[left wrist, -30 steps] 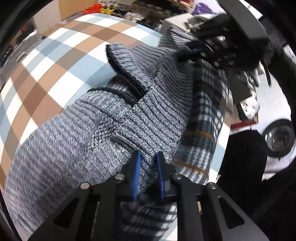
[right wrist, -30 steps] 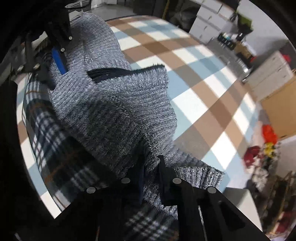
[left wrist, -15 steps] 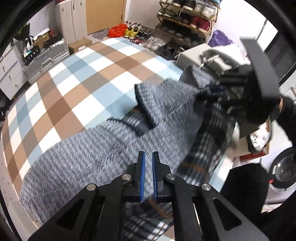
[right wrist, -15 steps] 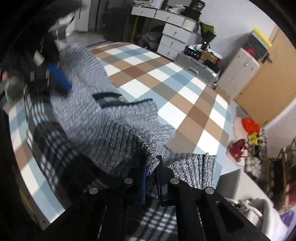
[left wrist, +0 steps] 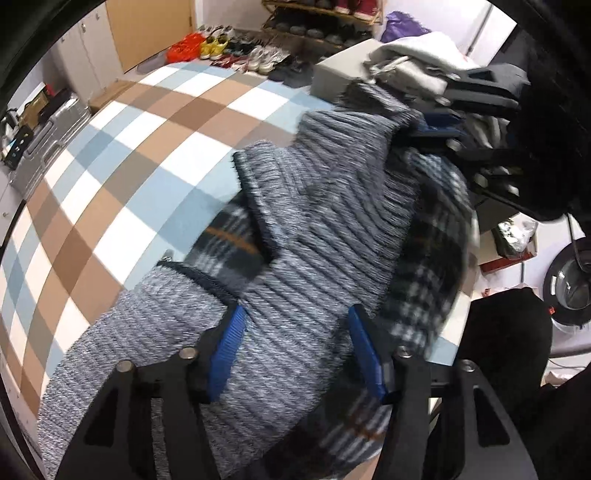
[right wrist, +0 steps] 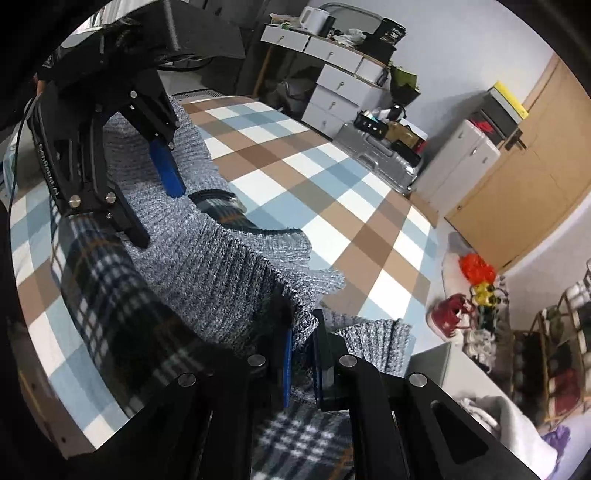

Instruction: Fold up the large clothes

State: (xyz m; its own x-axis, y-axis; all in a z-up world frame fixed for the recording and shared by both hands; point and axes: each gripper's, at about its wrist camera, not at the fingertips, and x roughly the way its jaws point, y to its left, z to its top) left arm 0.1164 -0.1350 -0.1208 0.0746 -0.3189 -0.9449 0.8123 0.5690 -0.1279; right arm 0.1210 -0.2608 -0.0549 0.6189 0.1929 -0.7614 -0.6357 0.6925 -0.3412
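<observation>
Two grippers work one garment, a grey knit jacket [left wrist: 325, 236] with a dark plaid lining, which lies along the near rim of a surface [left wrist: 122, 155] covered in a brown, blue and white check. Left gripper [left wrist: 295, 347]: the fingers are opening and stand apart over a ridge of knit that runs between them; the blue pads do not press on it. Right gripper [right wrist: 301, 363]: the fingers are narrow and clamped on a fold of the knit hem, lifted off the surface, with plaid lining showing beneath them. In the right wrist view the left gripper [right wrist: 155, 206] hangs over the far end of the jacket, one blue pad pointing down at the knit. Edges: the plaid lining [right wrist: 110, 295] follows the rounded rim of the surface on the person's side and partly overhangs it; a zipper edge [left wrist: 199, 277] and a turned-back flap of knit face the open check. Free room: most of the checked surface beyond the jacket is bare. Off the surface, a pale box [left wrist: 340, 70] with heaped clothes stands just beside the far corner, a shoe rack [left wrist: 321, 18] and loose shoes [left wrist: 236, 51] farther off, and a suitcase [right wrist: 380, 155] and drawers [right wrist: 332, 74] along the other side.
</observation>
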